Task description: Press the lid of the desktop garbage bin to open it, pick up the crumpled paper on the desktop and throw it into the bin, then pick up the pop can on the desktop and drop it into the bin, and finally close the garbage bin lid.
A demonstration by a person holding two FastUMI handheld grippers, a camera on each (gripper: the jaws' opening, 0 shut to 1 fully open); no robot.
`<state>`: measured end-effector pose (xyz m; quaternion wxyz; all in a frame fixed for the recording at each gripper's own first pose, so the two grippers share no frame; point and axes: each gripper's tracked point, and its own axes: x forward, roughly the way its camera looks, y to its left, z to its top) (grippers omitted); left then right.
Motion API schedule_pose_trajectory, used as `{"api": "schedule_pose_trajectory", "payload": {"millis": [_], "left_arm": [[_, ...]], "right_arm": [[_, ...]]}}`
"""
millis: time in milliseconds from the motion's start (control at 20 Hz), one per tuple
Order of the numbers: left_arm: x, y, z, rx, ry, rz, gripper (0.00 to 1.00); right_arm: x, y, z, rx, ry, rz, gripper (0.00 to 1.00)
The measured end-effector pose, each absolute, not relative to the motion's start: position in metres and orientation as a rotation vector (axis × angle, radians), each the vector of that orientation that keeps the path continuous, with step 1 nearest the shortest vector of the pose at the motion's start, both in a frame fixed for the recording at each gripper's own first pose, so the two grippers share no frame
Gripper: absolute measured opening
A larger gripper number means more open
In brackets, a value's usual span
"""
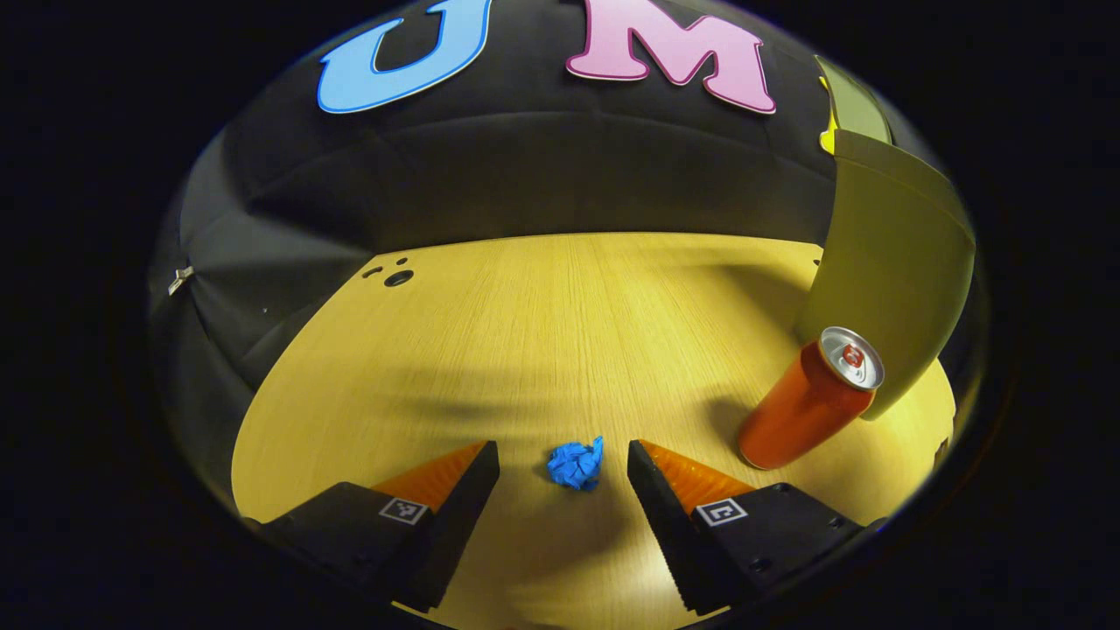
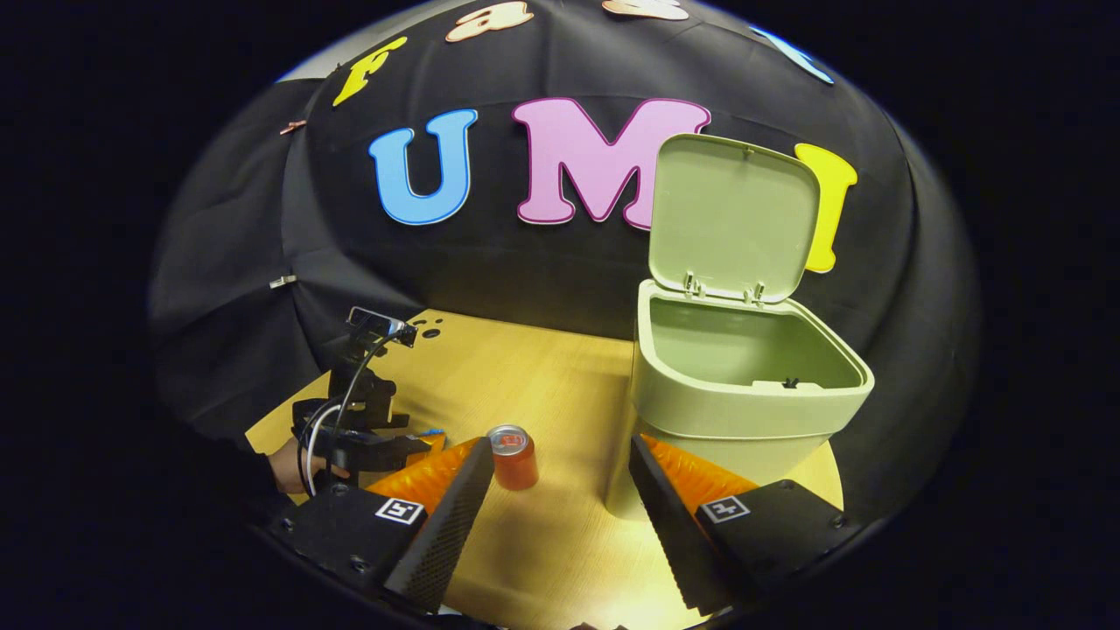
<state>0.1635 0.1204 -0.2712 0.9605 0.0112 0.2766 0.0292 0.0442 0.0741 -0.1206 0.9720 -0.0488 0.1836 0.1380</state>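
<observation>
Pale wood tabletop [image 1: 560, 324]: the crumpled paper [image 1: 577, 465] lies dead ahead between the left tool [image 1: 564, 468]'s spread, empty fingers, nearer than the right tool [image 2: 560, 472], likewise open.

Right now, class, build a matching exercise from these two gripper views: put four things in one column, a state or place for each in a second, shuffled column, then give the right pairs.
Things:
1. pale green plastic bin lid
2. crumpled blue paper ball
3. orange metal pop can
4. right gripper

States or places:
A. open, holding nothing
B. standing upright on the wooden desktop, beside the bin
C. swung up, bin open
D. lying between the left gripper's open fingers

Pairs: 1-C, 2-D, 3-B, 4-A
</observation>
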Motion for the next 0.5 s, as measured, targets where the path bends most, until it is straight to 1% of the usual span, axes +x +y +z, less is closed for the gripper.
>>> {"api": "schedule_pose_trajectory", "payload": {"millis": [250,400,500], "left_arm": [[0.167,0.120,-0.292,0.026,0.602,0.079,0.95],[0.172,0.119,-0.294,0.024,0.599,0.075,0.95],[0.173,0.116,-0.297,0.021,0.609,0.058,0.93]], "right_arm": [[0.046,0.065,-0.127,-0.092,0.393,0.255,0.98],[0.047,0.054,-0.131,-0.107,0.405,0.233,0.98],[0.049,0.050,-0.130,-0.104,0.408,0.223,0.98]]}}
